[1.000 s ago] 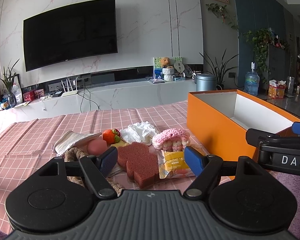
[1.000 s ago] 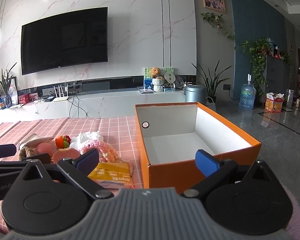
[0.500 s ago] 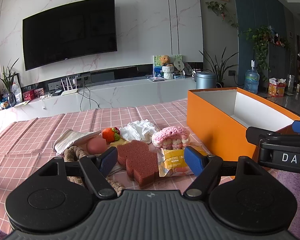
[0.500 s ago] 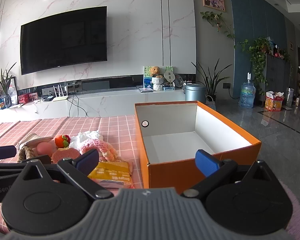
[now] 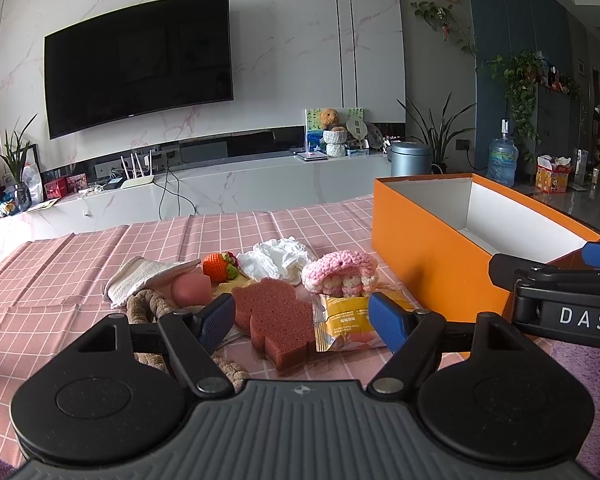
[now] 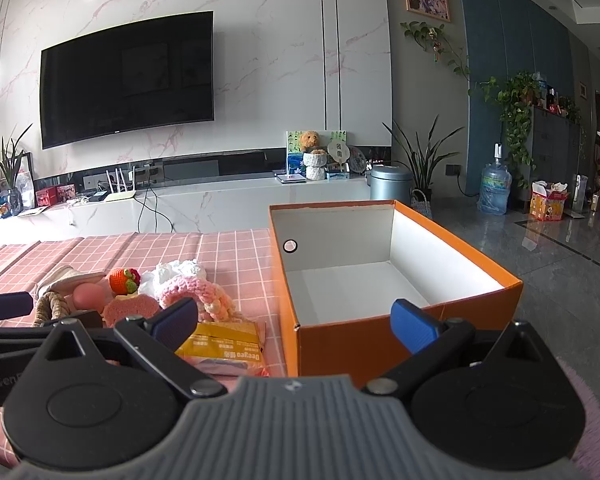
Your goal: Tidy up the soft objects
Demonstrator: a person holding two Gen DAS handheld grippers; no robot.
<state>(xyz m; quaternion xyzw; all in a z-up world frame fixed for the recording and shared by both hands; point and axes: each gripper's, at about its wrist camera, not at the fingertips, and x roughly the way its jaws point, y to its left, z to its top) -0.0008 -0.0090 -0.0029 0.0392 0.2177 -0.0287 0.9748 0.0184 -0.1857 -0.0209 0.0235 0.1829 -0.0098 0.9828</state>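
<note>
A heap of soft things lies on the pink checked tablecloth (image 5: 60, 280): a dark red sponge (image 5: 276, 320), a yellow snack packet (image 5: 346, 318), a pink crochet piece (image 5: 340, 272), a crochet strawberry (image 5: 216, 266), a white crumpled cloth (image 5: 276, 258), a pink ball (image 5: 190, 288), a beige towel (image 5: 144, 276) and a braided rope (image 5: 148, 306). My left gripper (image 5: 302, 322) stands open just in front of the sponge. The empty orange box (image 6: 380, 280) sits to the right, with my right gripper (image 6: 296, 320) open over its near left corner.
A white TV bench (image 5: 220, 192) with a router and a dark screen (image 5: 140, 64) above it stand behind the table. Plants, a metal bin (image 6: 390, 188) and a water bottle (image 6: 496, 194) stand on the grey floor at right. A purple rug (image 5: 584, 368) edges the table.
The left wrist view has shifted slightly, with the heap sitting a little lower. Both grippers stay open and nothing in the heap has moved.
</note>
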